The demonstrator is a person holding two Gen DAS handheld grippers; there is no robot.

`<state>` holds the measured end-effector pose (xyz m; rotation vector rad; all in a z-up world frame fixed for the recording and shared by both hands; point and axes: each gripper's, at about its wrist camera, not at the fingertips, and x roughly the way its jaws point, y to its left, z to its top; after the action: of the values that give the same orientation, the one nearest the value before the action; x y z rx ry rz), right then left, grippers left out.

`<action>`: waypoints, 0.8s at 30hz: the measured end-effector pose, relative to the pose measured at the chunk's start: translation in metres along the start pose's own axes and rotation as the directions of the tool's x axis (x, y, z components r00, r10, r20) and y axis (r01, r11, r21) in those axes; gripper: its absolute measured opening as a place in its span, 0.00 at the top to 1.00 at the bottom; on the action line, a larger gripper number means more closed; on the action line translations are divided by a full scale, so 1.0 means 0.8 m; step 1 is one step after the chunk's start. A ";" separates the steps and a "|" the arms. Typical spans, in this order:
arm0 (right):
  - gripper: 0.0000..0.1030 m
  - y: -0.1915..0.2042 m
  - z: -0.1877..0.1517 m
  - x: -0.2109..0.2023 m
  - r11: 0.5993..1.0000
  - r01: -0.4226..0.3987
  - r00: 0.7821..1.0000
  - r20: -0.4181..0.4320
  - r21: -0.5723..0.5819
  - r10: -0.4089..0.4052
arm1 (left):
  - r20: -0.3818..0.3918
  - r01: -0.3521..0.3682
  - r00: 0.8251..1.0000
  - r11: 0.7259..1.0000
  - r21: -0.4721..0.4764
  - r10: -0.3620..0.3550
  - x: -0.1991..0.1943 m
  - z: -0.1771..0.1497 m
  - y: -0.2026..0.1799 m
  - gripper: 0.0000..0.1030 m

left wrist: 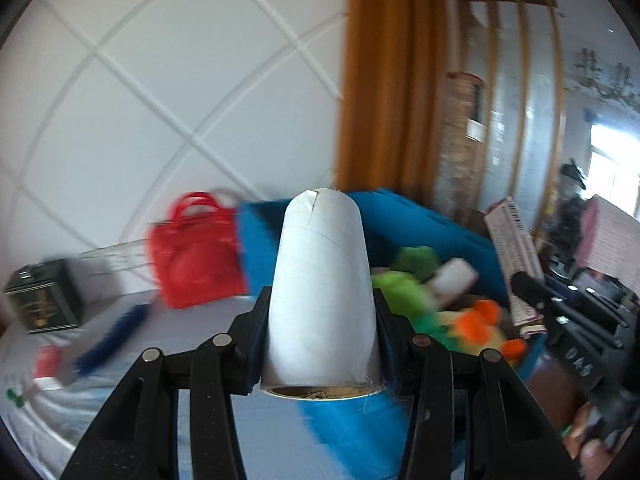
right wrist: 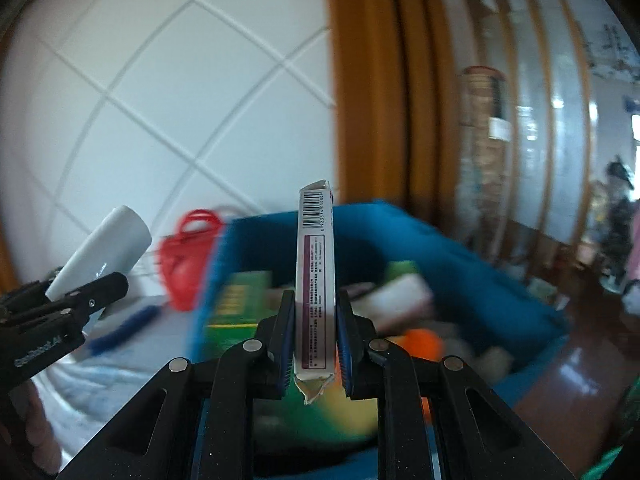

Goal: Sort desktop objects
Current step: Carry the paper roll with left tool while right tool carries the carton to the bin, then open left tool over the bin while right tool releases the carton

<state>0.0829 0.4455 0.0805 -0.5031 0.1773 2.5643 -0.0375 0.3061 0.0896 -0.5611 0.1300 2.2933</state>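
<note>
Two handheld grippers hang above a blue fabric storage bin crowded with plush toys and boxes. Left gripper clamps a white paper roll on a cardboard core, upright between its pads. Right gripper pinches a slim white carton with a barcode, standing on end. Beyond the bin's far rim, a red handbag and a dark tin sit on pale cloth, near the white panelled wall.
</note>
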 end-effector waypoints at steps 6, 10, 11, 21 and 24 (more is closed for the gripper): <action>0.82 -0.080 -0.001 0.032 0.998 0.053 0.997 -0.059 0.033 -0.051 | -0.059 0.057 0.997 0.995 0.080 -0.053 0.064 0.020 -0.107 0.56; 0.82 -0.106 -0.009 0.060 0.997 0.067 0.992 -0.109 0.040 -0.062 | -0.118 0.074 0.991 0.991 0.113 -0.061 0.102 0.025 -0.153 0.56; 0.82 -0.113 -0.010 0.063 0.997 0.072 0.991 -0.118 0.042 -0.067 | -0.131 0.078 0.989 0.990 0.115 -0.063 0.110 0.025 -0.160 0.56; 0.82 -0.145 -0.018 0.093 0.995 0.080 0.985 -0.159 0.055 -0.071 | -0.196 0.071 0.980 0.988 0.137 -0.043 0.146 0.018 -0.178 0.56; 0.82 -0.147 -0.018 0.099 0.995 0.086 0.984 -0.162 0.048 -0.077 | -0.215 0.069 0.976 0.990 0.125 -0.041 0.153 0.018 -0.175 0.56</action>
<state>0.0847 0.5801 0.0335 -0.6820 0.2769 2.4328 -0.0199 0.4895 0.0597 -0.7302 0.3624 2.1479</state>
